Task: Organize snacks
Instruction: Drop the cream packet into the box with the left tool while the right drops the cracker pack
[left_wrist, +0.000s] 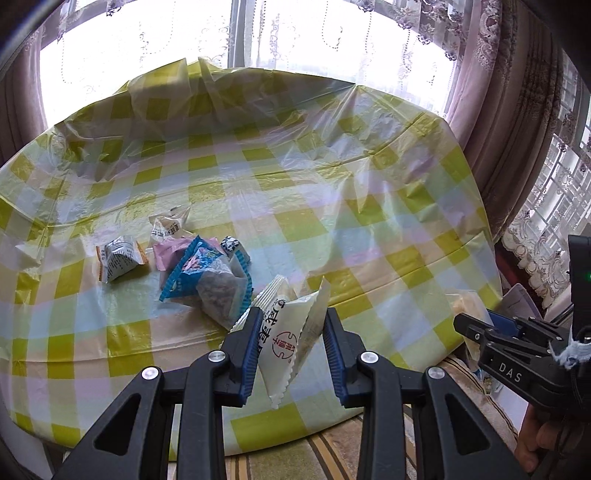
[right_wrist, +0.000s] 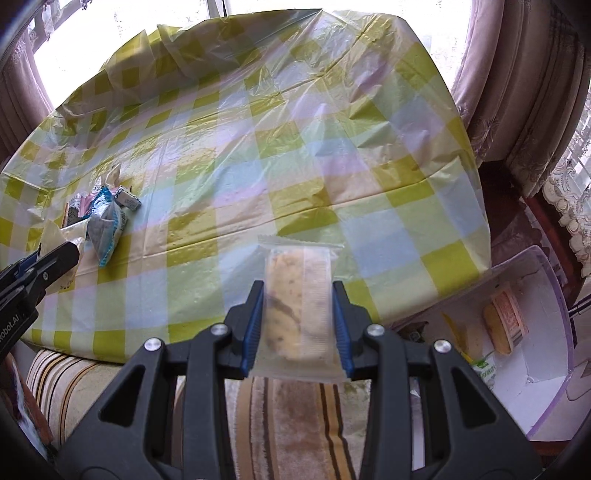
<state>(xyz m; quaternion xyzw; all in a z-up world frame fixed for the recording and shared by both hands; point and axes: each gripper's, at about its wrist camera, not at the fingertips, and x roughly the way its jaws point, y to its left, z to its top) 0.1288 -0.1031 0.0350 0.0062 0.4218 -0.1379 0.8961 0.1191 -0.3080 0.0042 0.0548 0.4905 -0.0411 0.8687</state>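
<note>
My left gripper (left_wrist: 291, 325) is shut on a white snack packet (left_wrist: 291, 336) with red and black print, held above the near edge of the checked table (left_wrist: 332, 206). A pile of snack packets (left_wrist: 199, 269) lies ahead and left of it, among them a blue one (left_wrist: 192, 266) and a grey-white one (left_wrist: 120, 258). My right gripper (right_wrist: 298, 295) is shut on a clear-wrapped yellowish cake bar (right_wrist: 295, 295) over the table's near edge. The pile (right_wrist: 103, 218) shows far left in the right wrist view, and the left gripper's fingers (right_wrist: 55, 258) beside it.
A white bin with a clear purple rim (right_wrist: 546, 332) stands low to the right of the table, holding a few packets (right_wrist: 504, 321). A striped cushioned seat (right_wrist: 295, 424) lies below the table edge. Curtains (left_wrist: 517, 110) hang behind and to the right.
</note>
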